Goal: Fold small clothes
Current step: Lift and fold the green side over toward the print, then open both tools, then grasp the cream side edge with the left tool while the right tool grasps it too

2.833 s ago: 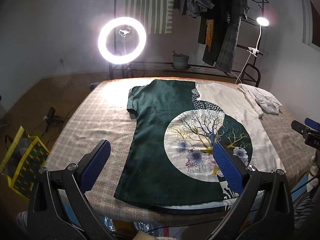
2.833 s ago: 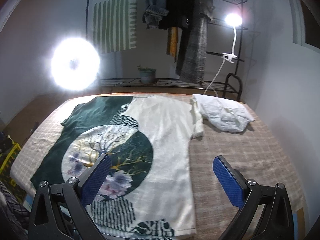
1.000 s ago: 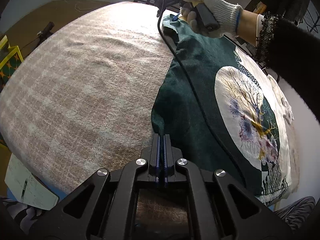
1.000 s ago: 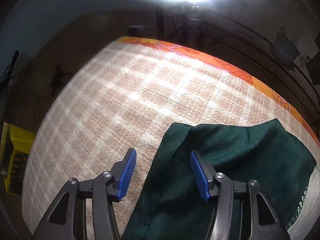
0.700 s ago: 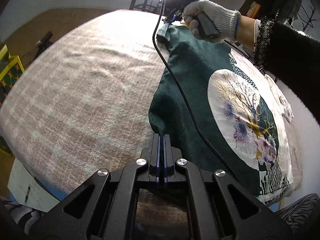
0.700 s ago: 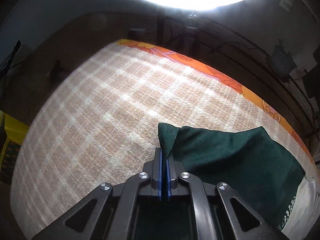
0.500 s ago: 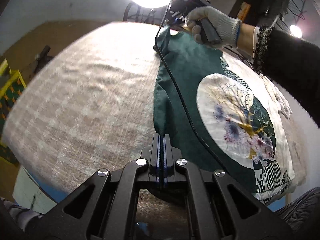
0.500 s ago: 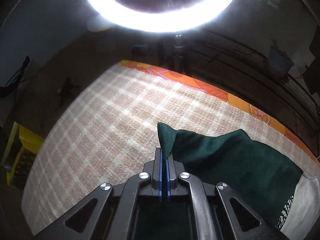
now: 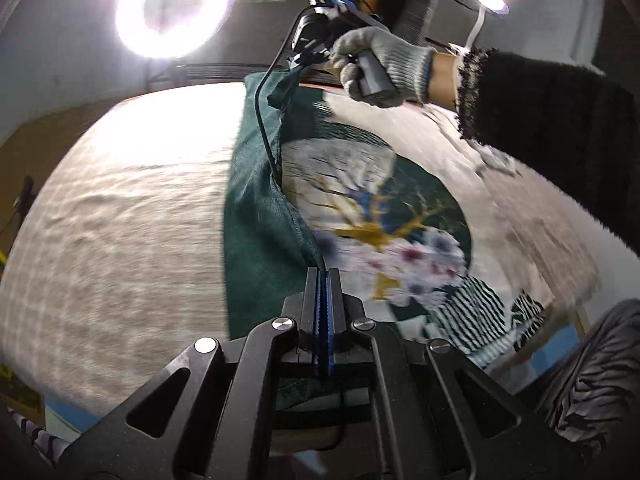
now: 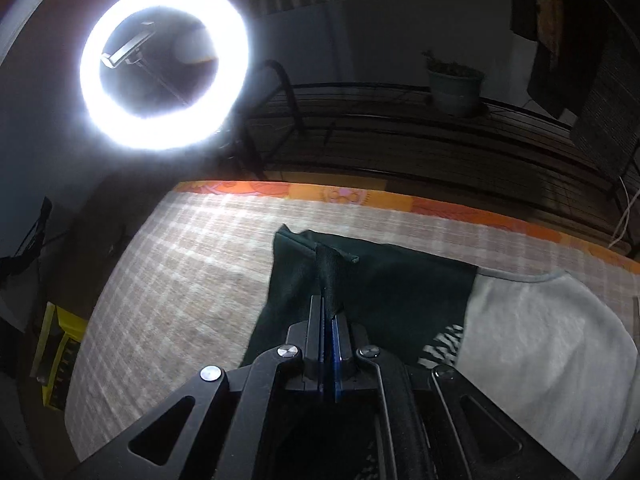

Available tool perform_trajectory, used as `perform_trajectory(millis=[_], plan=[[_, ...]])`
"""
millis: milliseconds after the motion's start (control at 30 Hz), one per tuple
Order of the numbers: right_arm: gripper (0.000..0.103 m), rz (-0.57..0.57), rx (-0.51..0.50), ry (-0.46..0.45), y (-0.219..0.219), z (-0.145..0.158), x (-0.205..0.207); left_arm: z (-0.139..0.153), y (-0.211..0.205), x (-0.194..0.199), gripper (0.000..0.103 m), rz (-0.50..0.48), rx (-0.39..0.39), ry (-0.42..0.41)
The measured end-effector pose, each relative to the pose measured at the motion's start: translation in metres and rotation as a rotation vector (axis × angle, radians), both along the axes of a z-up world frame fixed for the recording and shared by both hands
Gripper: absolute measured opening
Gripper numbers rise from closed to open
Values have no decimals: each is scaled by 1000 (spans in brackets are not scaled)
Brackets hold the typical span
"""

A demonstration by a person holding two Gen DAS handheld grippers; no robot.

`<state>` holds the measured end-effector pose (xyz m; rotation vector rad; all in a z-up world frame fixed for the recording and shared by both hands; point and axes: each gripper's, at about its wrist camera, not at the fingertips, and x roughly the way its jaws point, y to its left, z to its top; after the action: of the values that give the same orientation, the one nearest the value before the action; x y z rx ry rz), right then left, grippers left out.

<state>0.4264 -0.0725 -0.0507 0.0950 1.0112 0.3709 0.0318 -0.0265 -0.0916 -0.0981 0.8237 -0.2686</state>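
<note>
- Both claws clamp the green edge of the shirt [image 9: 360, 208]: left claw [image 9: 323, 276] near its hem, right claw [image 10: 328, 304] at its sleeve
- Bare checked table [image 9: 120, 220] lies leftward

T-shirt [image 9: 264, 216] is showing as soft matt woven cloth, green part slightly napped, pale part [image 10: 540, 344] looking flat and dull. Table cover [image 9: 120, 220] is reading as coarse plaid weave, rough texture. Left gripper [image 9: 323, 280] body is looking like matt black plastic, with shiny metal screw heads and ribbed blue rubbery pads; right gripper [image 10: 328, 320] is showing the same finish. Glove [image 9: 384, 60] is appearing as grey knitted cotton, sleeve [image 9: 540, 108] as fuzzy black fleece. Cable [image 9: 264, 120] is looking smooth, semi-gloss black.
</note>
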Motion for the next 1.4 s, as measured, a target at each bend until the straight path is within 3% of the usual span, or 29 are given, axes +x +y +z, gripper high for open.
perform_trajectory(millis=[200, 467, 533, 567, 600, 667, 767, 1033, 1400], plan=[[0, -75, -5, 27, -45, -23, 5, -11, -28, 11, 0, -61, 11, 50], [2, -69, -71, 28, -49, -43, 18, -21, -52, 14, 0, -126, -17, 92], [33, -63, -83, 44, -49, -47, 17, -23, -54, 15, 0, -141, -39, 100], [53, -67, -87, 39, -51, -47, 15, -23, -56, 14, 6, -149, -41, 104], [62, -76, -97, 28, -54, -46, 12, -22, -57, 13, 19, -159, -40, 101], [63, -87, -105, 18, -61, -42, 8, -21, -60, 9, 39, -186, -55, 102], [65, -112, -100, 24, -80, -35, -2, -15, -65, -4, 44, -244, -93, 78], [69, -171, -129, -16, -138, -4, -55, -6, -90, -40, 45, -386, -109, 71], [68, -281, -128, -99, -227, 42, -160, 23, -76, -80, 45, -367, -142, -3]])
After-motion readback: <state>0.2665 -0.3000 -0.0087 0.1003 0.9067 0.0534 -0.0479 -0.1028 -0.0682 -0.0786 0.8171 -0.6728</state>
